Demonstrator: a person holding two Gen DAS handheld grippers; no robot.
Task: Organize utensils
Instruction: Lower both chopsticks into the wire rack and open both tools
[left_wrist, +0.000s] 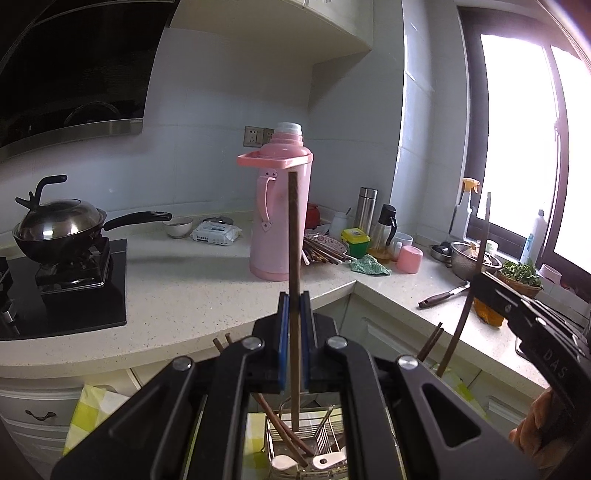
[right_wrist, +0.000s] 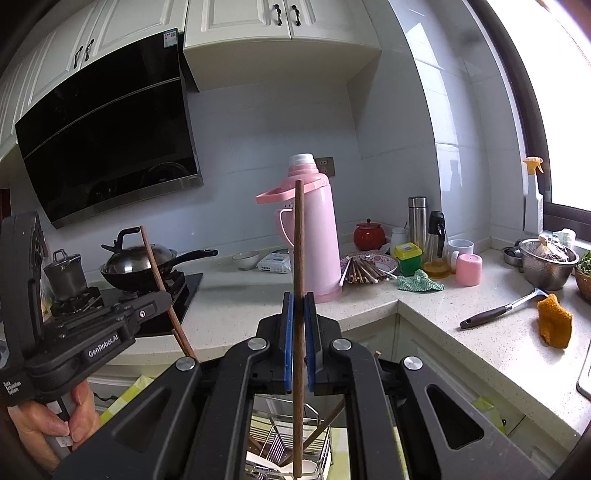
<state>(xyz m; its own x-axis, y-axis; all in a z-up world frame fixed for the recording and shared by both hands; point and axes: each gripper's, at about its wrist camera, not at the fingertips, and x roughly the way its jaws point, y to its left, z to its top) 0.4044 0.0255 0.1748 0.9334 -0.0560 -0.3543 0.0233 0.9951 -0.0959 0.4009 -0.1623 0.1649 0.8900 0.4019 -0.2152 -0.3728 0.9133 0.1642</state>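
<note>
My left gripper (left_wrist: 294, 301) is shut on a brown chopstick (left_wrist: 294, 240) held upright, its lower end down in a wire utensil basket (left_wrist: 325, 435) that holds other chopsticks and white spoons. My right gripper (right_wrist: 299, 301) is shut on another brown chopstick (right_wrist: 298, 240), also upright, its lower end in the same wire basket (right_wrist: 314, 417). Each gripper shows in the other's view: the right gripper (left_wrist: 476, 291) at the right, the left gripper (right_wrist: 168, 295) at the left, each with its chopstick. A plate of loose chopsticks (right_wrist: 364, 271) lies on the counter beside a pink thermos (right_wrist: 314, 229).
A wok (left_wrist: 59, 229) sits on the black stove at the left. On the counter (left_wrist: 192, 280) stand a bowl, wipes, bottles, a pink cup (right_wrist: 469, 269), a metal colander (right_wrist: 548, 262), a spatula (right_wrist: 498, 314) and an orange cloth (right_wrist: 554, 321). A yellow checked cloth lies under the basket.
</note>
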